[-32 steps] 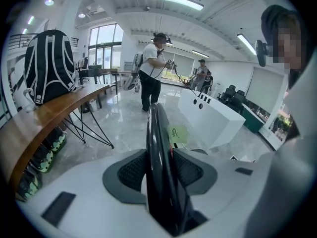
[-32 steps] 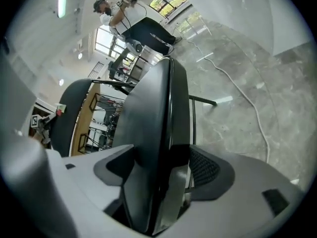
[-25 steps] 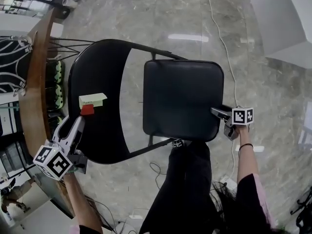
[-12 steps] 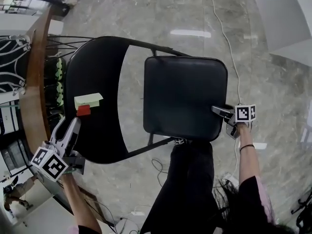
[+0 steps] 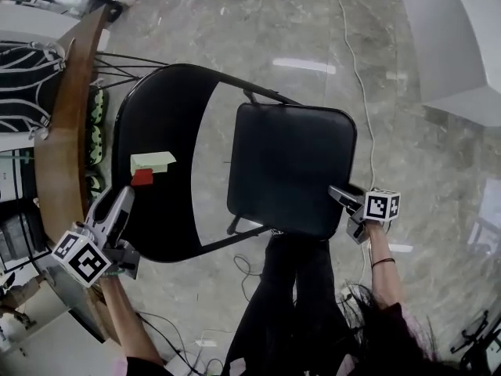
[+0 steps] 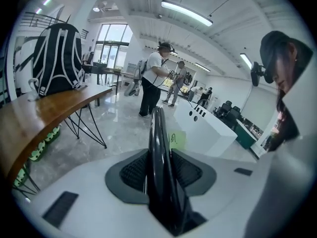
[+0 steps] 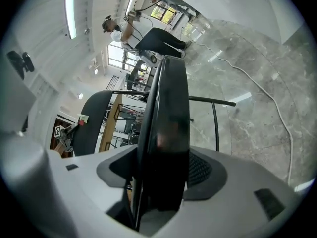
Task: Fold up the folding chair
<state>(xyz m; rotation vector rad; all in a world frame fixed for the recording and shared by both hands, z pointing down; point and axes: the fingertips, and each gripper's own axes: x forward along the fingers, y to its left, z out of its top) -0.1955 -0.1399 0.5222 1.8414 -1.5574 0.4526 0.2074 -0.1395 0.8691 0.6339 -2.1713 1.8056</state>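
Grey marble floor [image 5: 258, 22] lies under 1 black folding chair [image 5: 290, 163], standing open beside a curved wooden table [image 5: 63, 131] that bears a black backpack [image 6: 57, 58]. The left gripper [image 5: 120, 200] is closing its 2 jaws on the rim of the backrest [image 5: 156, 124], pads against both faces. The right gripper [image 5: 338, 193] is closing on the near corner of the seat [image 7: 163, 123], which fills its jaws. A pale green sticky note [image 5: 153, 160] and a small red tag [image 5: 142, 177] sit on the backrest.

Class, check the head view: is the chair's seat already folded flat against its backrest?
No: the seat lies spread open, with bare floor showing between it and the backrest.
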